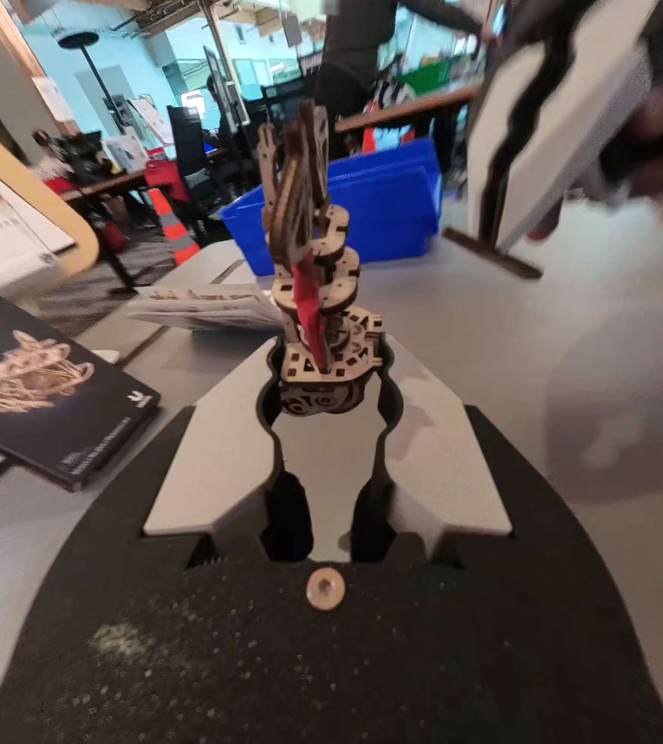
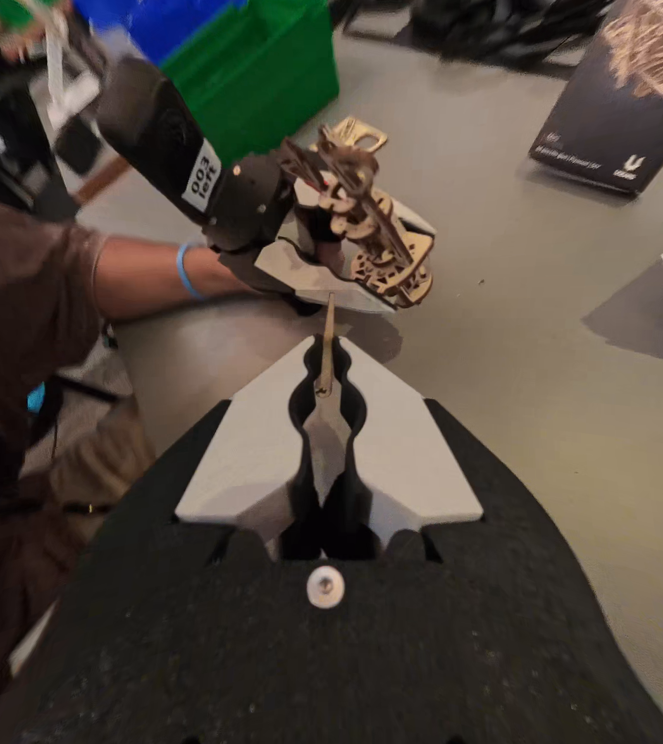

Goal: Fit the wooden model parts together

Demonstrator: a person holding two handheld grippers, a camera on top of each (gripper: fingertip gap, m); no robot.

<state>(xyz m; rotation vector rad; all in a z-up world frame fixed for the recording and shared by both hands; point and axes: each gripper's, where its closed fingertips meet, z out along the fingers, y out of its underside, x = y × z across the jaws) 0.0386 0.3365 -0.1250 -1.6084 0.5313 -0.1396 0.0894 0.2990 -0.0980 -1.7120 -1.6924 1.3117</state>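
Left gripper (image 1: 327, 364) clamped on wooden model's (image 1: 313, 282) round base, held upright above grey bench (image 1: 482, 322); right gripper (image 2: 326, 346) pinching thin wooden strip (image 2: 327, 346), pointed toward model.

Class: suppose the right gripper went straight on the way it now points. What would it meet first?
Probably the near finger of the left gripper, just ahead of the thin wooden strip the right gripper holds; the wooden model sits just beyond. Depth is uncertain.

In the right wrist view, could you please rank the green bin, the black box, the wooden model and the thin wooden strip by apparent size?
1. Green bin
2. Black box, though both run off frame, so this order is unsure
3. Wooden model
4. Wooden strip, despite being nearest the camera
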